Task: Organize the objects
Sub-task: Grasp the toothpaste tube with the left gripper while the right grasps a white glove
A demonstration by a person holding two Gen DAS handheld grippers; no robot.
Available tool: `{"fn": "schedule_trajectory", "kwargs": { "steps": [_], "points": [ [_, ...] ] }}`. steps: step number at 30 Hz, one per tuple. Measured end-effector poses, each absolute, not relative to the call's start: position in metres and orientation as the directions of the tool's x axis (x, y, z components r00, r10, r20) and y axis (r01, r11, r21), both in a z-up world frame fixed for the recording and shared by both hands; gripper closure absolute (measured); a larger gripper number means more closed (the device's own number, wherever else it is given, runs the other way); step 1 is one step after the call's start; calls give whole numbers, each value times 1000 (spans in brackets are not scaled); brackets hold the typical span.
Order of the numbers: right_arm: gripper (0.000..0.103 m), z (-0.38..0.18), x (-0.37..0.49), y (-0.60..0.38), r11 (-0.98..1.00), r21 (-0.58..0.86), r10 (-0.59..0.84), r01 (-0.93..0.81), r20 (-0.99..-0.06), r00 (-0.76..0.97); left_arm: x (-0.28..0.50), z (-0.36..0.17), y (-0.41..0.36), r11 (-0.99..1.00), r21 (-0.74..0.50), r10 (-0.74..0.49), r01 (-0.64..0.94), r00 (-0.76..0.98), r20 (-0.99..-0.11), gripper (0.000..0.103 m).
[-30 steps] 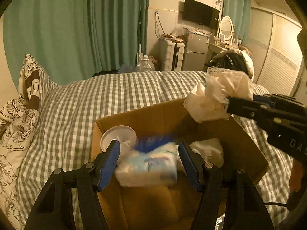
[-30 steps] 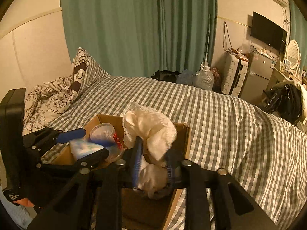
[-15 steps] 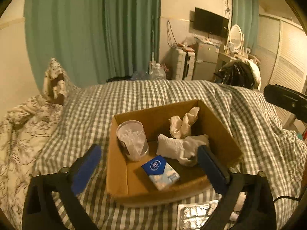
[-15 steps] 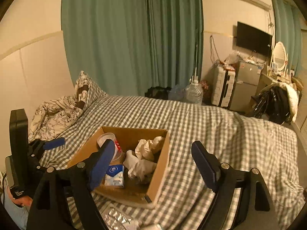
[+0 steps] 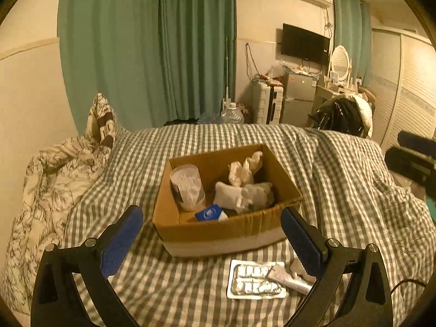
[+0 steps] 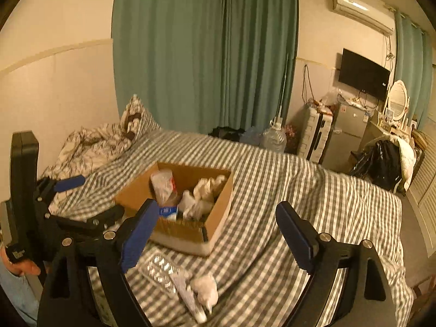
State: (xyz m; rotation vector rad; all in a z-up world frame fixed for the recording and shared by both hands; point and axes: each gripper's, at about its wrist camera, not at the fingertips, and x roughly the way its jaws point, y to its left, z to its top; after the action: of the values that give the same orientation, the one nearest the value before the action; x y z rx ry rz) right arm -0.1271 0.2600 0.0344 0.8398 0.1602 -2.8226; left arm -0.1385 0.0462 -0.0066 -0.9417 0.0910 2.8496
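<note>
Cardboard box (image 5: 223, 230) on checked bedspread (image 5: 340, 179), blister pack (image 5: 254, 279) beside.

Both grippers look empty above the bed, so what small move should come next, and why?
Probably lower the right gripper toward the foil blister pack in front of the cardboard box. Both grippers are open and empty, the box already holds several items, and the pack and a small white wad lie loose on the checked cover.
</note>
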Motion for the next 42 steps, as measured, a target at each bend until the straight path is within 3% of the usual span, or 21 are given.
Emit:
{"fn": "schedule_trajectory", "kwargs": {
  "steps": [10, 22, 25, 27, 29, 31, 32, 42],
  "points": [
    [15, -67, -138, 261, -971, -9, -157, 239, -728, -667, -134, -66, 47, -992, 53, 48, -117, -721, -691, 0],
    [18, -157, -173, 261, -977, 30, -132, 213, -865, -484, -140, -137, 60, -982, 104, 13, -158, -607, -794, 0],
    [25, -166, -178, 258, -975, 17, -119, 221, -880, -460, -142, -145, 66, -979, 105, 20, -175, -592, -806, 0],
    [32, -173, -182, 255, -973, 22, -124, 230, -889, -440, -141, -149, 70, -976, 104, 26, -189, -584, -812, 0],
    [48, -175, -183, 254, -970, 40, -142, 238, -891, -431, -141, -151, 72, -975, 109, 25, -195, -581, -814, 0],
    [49, -172, -180, 255, -972, 32, -135, 232, -885, -445, -139, -153, 73, -974, 115, 21, -197, -579, -815, 0],
    [54, -170, -178, 254, -973, 29, -134, 229, -880, -455, -138, -153, 74, -974, 115, 19, -196, -576, -817, 0],
    [54, -103, -143, 277, -990, 16, -104, 143, -769, -631, -131, -148, 89, -990, 5, 72, -139, -539, -839, 0]
  ]
}}
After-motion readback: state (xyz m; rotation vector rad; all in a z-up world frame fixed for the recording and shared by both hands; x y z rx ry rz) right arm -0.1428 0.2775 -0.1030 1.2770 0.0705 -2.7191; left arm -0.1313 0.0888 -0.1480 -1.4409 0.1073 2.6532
